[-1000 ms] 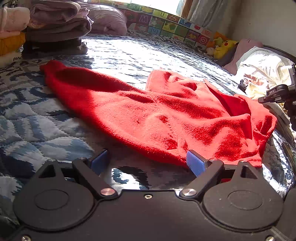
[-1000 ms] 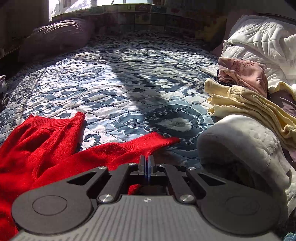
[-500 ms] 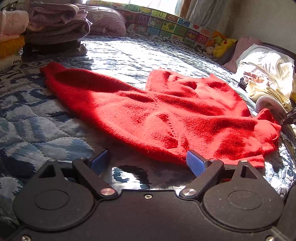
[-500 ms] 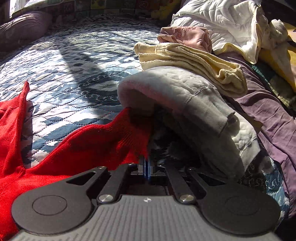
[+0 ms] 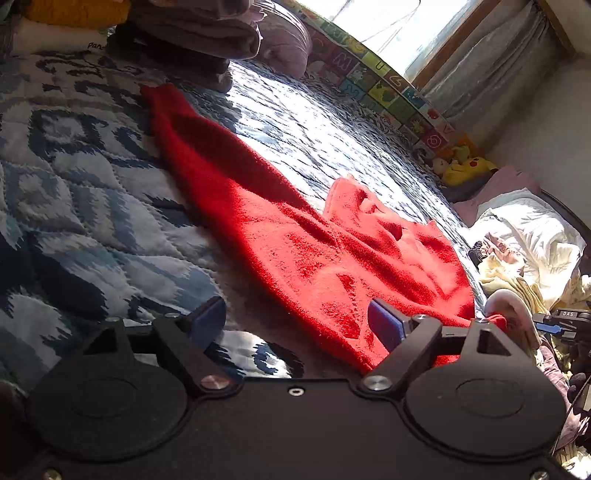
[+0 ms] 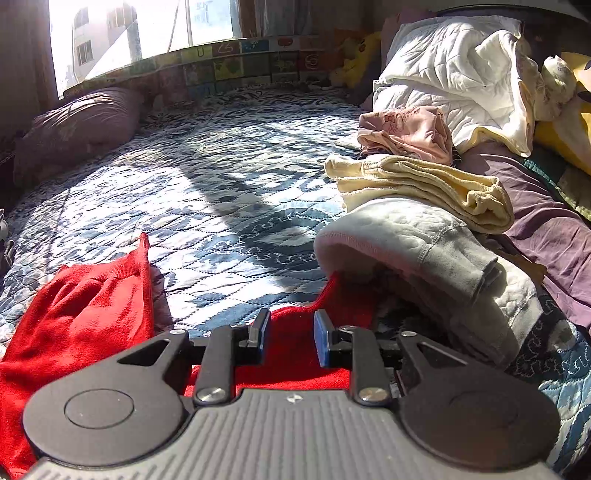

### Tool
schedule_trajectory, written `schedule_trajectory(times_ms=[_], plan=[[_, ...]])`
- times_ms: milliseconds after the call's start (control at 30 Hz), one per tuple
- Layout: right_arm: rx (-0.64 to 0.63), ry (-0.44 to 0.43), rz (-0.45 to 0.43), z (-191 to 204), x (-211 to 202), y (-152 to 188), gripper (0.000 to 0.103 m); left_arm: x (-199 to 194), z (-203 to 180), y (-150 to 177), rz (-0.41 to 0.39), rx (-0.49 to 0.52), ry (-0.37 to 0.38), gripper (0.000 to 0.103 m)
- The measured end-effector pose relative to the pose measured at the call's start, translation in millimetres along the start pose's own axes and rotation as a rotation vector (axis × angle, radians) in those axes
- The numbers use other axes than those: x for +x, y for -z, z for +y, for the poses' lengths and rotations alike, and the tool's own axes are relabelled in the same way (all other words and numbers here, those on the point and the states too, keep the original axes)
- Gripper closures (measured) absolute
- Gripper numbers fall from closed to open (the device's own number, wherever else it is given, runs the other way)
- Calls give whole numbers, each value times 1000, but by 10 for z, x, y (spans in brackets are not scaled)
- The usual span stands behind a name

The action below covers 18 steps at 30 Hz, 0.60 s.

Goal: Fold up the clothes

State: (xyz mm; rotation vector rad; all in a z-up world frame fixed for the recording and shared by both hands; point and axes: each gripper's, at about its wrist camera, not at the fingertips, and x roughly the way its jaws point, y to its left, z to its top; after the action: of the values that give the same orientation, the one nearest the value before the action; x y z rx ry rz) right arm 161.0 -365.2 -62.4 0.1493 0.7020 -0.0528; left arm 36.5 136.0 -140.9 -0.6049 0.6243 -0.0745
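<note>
A red sweater (image 5: 314, 251) lies spread on the blue-and-white quilted bed (image 5: 74, 206), one sleeve stretching toward the far left. My left gripper (image 5: 295, 325) hovers open at its near hem, its right pad just over the red edge, nothing between the fingers. In the right wrist view the sweater's other sleeve (image 6: 295, 343) lies flat under my right gripper (image 6: 288, 338), which is open, its blue pads parted above the cloth. The sleeve's cuff (image 6: 334, 284) touches a grey-white garment (image 6: 424, 251). The sweater's body (image 6: 77, 317) bunches at the lower left.
Folded clothes are stacked (image 5: 192, 33) at the far left of the bed. A heap of unfolded laundry, yellow (image 6: 424, 181), pink (image 6: 406, 129) and white (image 6: 454, 81), lines the right side. A purple pillow (image 6: 77, 125) and a picture-tiled sill (image 6: 236, 62) sit at the back.
My right gripper pulled the red sleeve rightward to the laundry heap, then opened and let it go. The left gripper tilted and stayed open by the hem.
</note>
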Motion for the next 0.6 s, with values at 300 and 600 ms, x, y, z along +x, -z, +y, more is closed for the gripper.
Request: schedule_trajectory(times_ms=[300, 600], plan=[[-74, -146, 100, 718, 434, 218, 76, 260, -197, -540, 11, 83, 66, 27], [-139, -162, 136, 895, 572, 547, 73, 1322, -515, -848, 238, 528, 63, 31]])
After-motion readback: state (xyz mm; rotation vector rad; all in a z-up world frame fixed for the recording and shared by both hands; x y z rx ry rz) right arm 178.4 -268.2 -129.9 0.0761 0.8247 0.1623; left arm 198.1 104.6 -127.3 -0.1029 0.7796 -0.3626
